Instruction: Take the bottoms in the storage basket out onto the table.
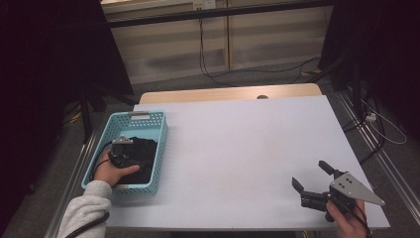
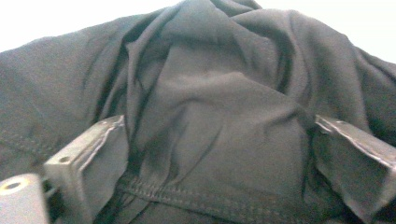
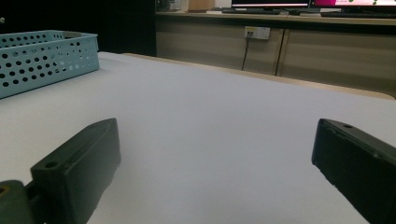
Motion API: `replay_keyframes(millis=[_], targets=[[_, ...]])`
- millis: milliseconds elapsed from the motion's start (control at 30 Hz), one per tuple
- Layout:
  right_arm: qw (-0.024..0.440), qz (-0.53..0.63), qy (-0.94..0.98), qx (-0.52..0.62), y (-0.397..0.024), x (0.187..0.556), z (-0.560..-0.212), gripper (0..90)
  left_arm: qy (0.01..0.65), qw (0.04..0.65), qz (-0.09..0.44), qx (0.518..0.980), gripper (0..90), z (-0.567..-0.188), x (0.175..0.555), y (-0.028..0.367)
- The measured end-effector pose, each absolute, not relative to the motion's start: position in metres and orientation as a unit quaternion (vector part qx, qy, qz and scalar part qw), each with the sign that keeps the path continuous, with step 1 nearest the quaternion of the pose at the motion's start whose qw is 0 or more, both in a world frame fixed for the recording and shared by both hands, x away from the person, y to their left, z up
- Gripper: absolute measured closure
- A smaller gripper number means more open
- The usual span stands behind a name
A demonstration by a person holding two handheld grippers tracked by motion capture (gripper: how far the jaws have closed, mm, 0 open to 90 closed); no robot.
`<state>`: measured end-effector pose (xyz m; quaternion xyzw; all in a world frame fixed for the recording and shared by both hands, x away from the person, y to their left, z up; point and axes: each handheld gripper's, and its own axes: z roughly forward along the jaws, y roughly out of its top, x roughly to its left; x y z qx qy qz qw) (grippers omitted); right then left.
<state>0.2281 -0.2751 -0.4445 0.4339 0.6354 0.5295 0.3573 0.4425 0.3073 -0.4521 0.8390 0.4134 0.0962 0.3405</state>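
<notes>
A crumpled black cloth lies inside a light blue perforated basket at the table's left edge. My left gripper is down in the basket, pressed into that cloth. In the left gripper view its jaws stand wide apart, and the black cloth bulges between them around the left gripper; they are not closed on it. My right gripper hovers open over the bare white table near the front right corner. Nothing is between the jaws of the right gripper.
The white table top stretches between basket and right gripper. The right gripper view has the basket far off to its left. Cables run on the floor behind and to the right of the table.
</notes>
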Motion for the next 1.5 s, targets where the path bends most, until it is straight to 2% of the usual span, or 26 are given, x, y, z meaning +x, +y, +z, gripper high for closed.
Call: replay_keyframes(millis=[133, 433, 533, 767, 1133, 1367, 1500], targets=[[0.356, 0.53, 0.638, 0.431, -0.273, 0.229, -0.444, 0.5, 0.404, 0.371, 0.073, 0.833, 31.4, -0.451, 0.441, 0.303], [0.354, 0.529, 0.644, 0.425, -0.269, 0.231, -0.444, 0.5, 0.403, 0.375, 0.047, 0.834, 46.8, -0.45, 0.442, 0.3], [0.354, 0.529, 0.644, 0.425, -0.269, 0.232, -0.444, 0.5, 0.399, 0.379, 0.035, 0.834, 54.5, -0.451, 0.442, 0.299], [0.355, 0.528, 0.644, 0.425, -0.27, 0.233, -0.445, 0.5, 0.399, 0.382, 0.027, 0.833, 61.6, -0.451, 0.443, 0.299], [0.355, 0.527, 0.647, 0.421, -0.269, 0.233, -0.445, 0.5, 0.399, 0.388, 0.031, 0.83, 64.4, -0.448, 0.443, 0.302], [0.352, 0.528, 0.646, 0.423, -0.269, 0.233, -0.445, 0.5, 0.441, 0.397, 0.034, 0.804, 65.1, -0.447, 0.445, 0.311], [0.352, 0.528, 0.645, 0.425, -0.27, 0.232, -0.445, 0.4, 0.46, 0.401, 0.057, 0.79, 66.0, -0.443, 0.445, 0.315]])
